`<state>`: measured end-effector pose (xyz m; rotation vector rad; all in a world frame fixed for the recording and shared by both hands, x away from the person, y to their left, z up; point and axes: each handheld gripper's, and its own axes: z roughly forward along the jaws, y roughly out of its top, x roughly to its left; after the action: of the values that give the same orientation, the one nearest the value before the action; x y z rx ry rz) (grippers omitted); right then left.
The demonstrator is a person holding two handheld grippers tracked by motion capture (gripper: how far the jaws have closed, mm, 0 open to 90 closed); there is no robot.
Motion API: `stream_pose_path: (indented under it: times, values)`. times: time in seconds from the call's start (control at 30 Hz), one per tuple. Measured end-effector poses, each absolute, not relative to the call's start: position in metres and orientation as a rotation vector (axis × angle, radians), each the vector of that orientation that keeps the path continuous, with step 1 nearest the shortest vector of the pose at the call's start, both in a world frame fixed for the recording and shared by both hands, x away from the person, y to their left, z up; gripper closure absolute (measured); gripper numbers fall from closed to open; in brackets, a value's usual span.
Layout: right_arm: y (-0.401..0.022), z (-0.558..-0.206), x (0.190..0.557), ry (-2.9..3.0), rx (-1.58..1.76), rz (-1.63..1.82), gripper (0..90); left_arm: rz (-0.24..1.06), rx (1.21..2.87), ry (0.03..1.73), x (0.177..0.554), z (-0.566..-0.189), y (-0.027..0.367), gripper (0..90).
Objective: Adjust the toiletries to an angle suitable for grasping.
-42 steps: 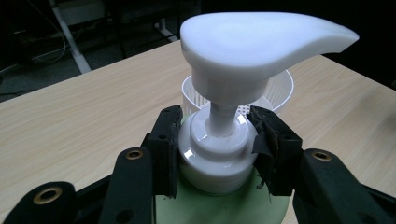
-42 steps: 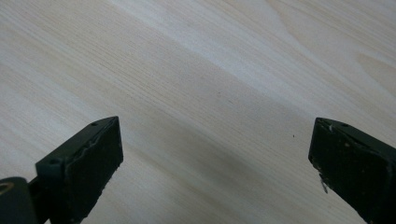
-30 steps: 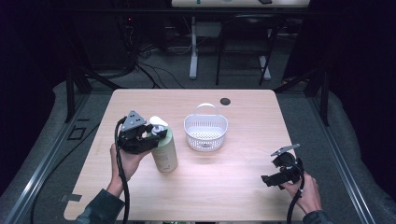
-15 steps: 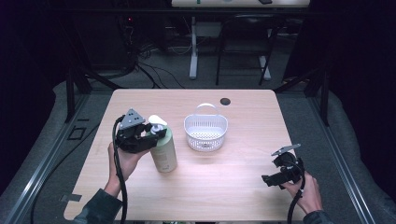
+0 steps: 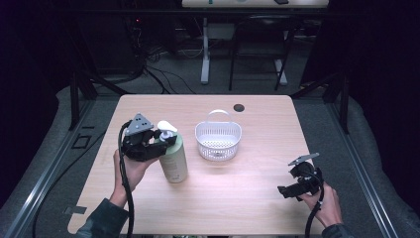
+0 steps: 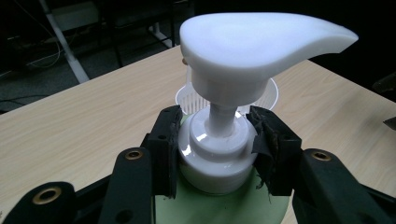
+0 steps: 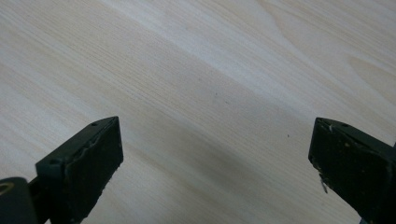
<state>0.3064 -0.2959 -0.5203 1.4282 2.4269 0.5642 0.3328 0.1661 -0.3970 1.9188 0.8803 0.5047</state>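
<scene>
A pale green pump bottle (image 5: 174,161) with a white pump head (image 6: 254,44) stands upright on the wooden table (image 5: 247,193), left of centre. My left gripper (image 5: 163,140) is shut on the bottle's white collar (image 6: 215,149), one black pad (image 6: 169,140) on each side. In the right gripper view my right gripper (image 7: 215,168) points at bare wood with its jaws wide apart and nothing between them. In the high view it (image 5: 286,191) sits low near the table's front right corner.
A white perforated basket (image 5: 218,140) with a handle stands at the table's centre, just right of the bottle. A small dark round hole (image 5: 239,107) lies at the far edge. Dark floor, cables and desk legs surround the table.
</scene>
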Motion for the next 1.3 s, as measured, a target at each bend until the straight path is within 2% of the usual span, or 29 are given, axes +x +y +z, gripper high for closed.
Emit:
stream_pose_path:
  times: [1.3]
  values:
    - [-0.298, -0.520, 0.306, 2.422, 1.436, 0.568, 2.4, 0.507, 1.938, 0.832, 0.342, -0.368, 0.154, 55.5]
